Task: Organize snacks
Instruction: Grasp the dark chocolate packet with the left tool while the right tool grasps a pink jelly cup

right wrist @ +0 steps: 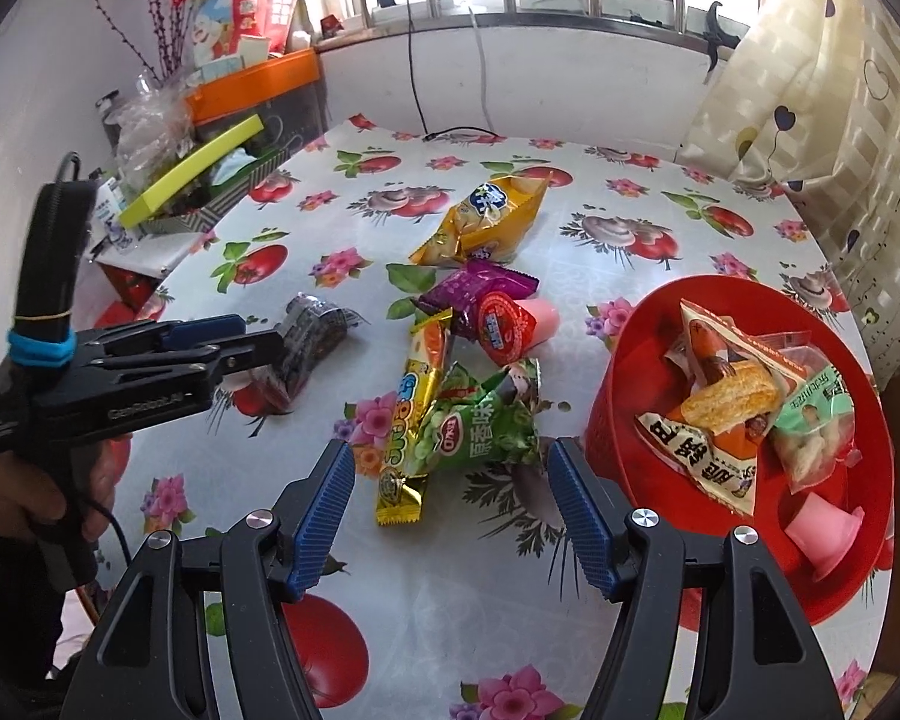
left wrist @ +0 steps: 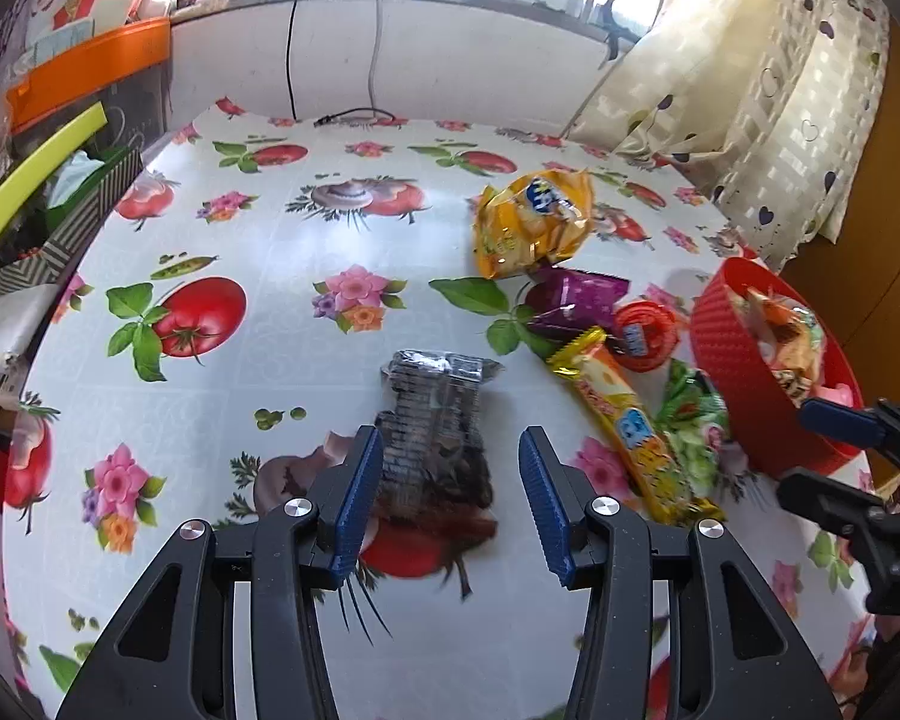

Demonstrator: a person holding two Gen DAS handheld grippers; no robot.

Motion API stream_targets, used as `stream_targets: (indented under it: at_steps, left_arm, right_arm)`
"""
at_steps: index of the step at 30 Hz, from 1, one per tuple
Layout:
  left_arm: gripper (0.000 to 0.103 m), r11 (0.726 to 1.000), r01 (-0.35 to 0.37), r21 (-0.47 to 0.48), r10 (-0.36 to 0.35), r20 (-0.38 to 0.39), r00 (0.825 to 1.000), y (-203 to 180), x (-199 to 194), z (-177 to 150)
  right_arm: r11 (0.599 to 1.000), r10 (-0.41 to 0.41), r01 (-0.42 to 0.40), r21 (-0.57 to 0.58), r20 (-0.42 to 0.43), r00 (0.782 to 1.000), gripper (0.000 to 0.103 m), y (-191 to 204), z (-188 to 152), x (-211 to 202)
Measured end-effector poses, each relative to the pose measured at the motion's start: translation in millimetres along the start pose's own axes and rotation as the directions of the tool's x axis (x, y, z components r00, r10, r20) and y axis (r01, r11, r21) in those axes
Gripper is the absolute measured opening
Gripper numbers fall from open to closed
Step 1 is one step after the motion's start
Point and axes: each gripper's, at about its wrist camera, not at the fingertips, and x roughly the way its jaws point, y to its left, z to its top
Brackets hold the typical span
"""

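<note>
Left gripper (left wrist: 450,468): jaws stand well apart, nothing clamped. A dark clear-wrapped packet (left wrist: 435,420) lies flat on the surface (left wrist: 306,360) between and just beyond the fingers; the left pad is just beside or touching its edge, contact cannot be confirmed; the right pad is clear of it.

Right gripper (right wrist: 450,480): jaws wide apart, empty, poised above the surface near the edge of the green snack bag (right wrist: 474,426).

Beside that bag, touching it, lies a long yellow bar (right wrist: 417,414), its far end toward the purple packet (right wrist: 474,291). A red-lidded jelly cup (right wrist: 504,324) lies on its side against the purple packet. Beyond these sits a yellow snack bag (right wrist: 486,219), slightly apart from the cluster.

To the right, a red basket (right wrist: 624,372) stands on the surface, holding several wrapped snacks and a pink cup (right wrist: 819,525).

A hand (right wrist: 36,498) grips the left gripper's handle at the left of the right wrist view.

Farthest: orange bin (right wrist: 258,84), curtain (right wrist: 810,90), barred window.
</note>
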Motion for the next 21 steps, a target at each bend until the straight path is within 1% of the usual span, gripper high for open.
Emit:
stream_targets:
  at_steps: [4, 7, 15, 21]
  left_arm:
    - [0.049, 1.000, -0.025, 0.005, 0.025, -0.027, 0.999, 5, 19, 2]
    - [0.050, 1.000, -0.008, 0.001, 0.008, -0.031, 0.999, 6, 24, 3]
    - [0.050, 1.000, 0.005, 0.004, -0.005, -0.031, 1.000, 6, 30, 8]
    - [0.050, 1.000, 0.028, -0.004, -0.028, -0.021, 0.999, 8, 33, 7]
  right_arm:
    - [1.000, -0.008, 0.008, -0.005, -0.009, 1.000, 0.065, -4, 7, 7]
    - [1.000, -0.013, 0.013, -0.010, -0.017, 1.000, 0.065, -7, 12, 15]
    - [0.999, -0.040, 0.039, -0.021, -0.037, 0.998, 0.065, -19, 37, 34]
    - [0.995, -0.049, 0.040, -0.096, -0.088, 0.995, 0.065, -22, 57, 53]
